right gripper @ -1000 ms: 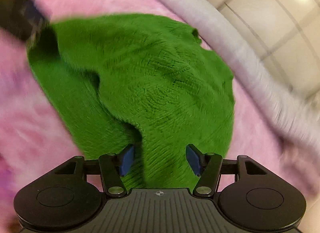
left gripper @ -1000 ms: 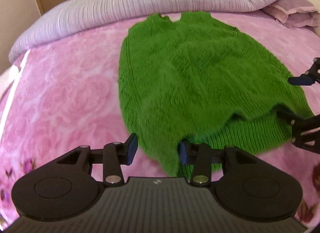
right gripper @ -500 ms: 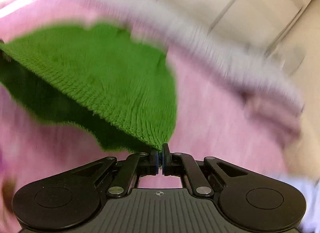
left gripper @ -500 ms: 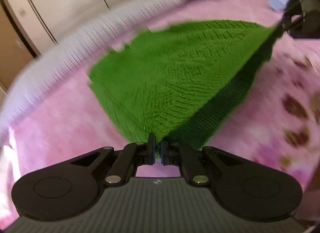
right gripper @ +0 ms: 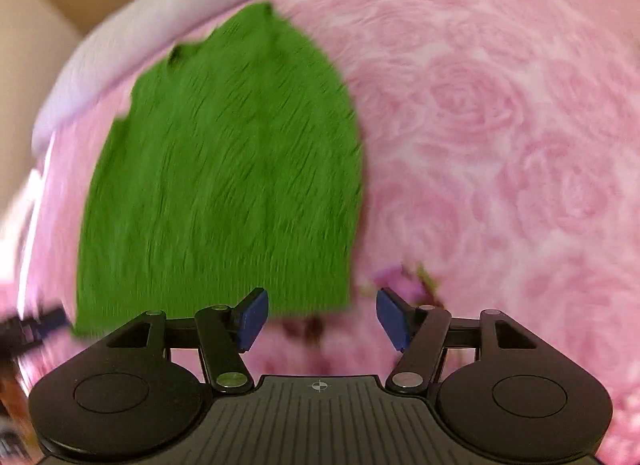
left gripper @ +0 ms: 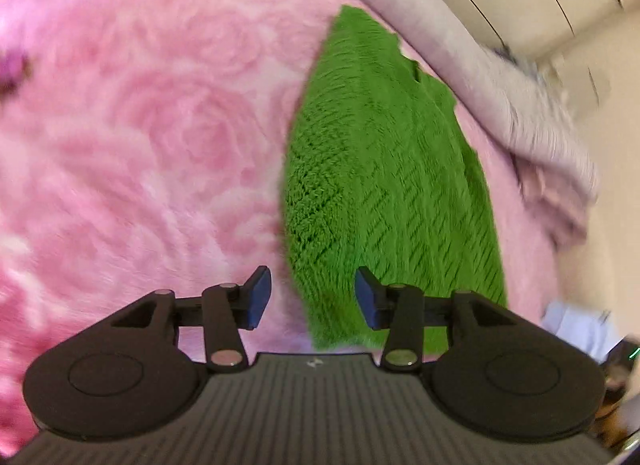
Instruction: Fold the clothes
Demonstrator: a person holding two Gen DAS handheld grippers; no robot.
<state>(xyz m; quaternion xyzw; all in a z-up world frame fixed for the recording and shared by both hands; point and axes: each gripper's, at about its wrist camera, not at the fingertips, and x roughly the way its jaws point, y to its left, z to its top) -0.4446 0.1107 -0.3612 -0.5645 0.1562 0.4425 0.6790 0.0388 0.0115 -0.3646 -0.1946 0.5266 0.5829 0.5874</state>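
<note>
Your left gripper (left gripper: 310, 295) points steeply down, jaws opening, blue pads (left gripper: 258, 297) well apart, gripping nothing. Your right gripper (right gripper: 320, 319) also angles down, jaws opening wider, nothing pressed between its pads (right gripper: 392, 319).

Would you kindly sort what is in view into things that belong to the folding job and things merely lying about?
Belongs to the job:
- green knitted sweater
- left gripper, jaws opening, nothing gripped
- right gripper, jaws opening, nothing gripped

Just lying about:
- pink rose blanket
- grey ribbed quilt
- pale blue item
</note>
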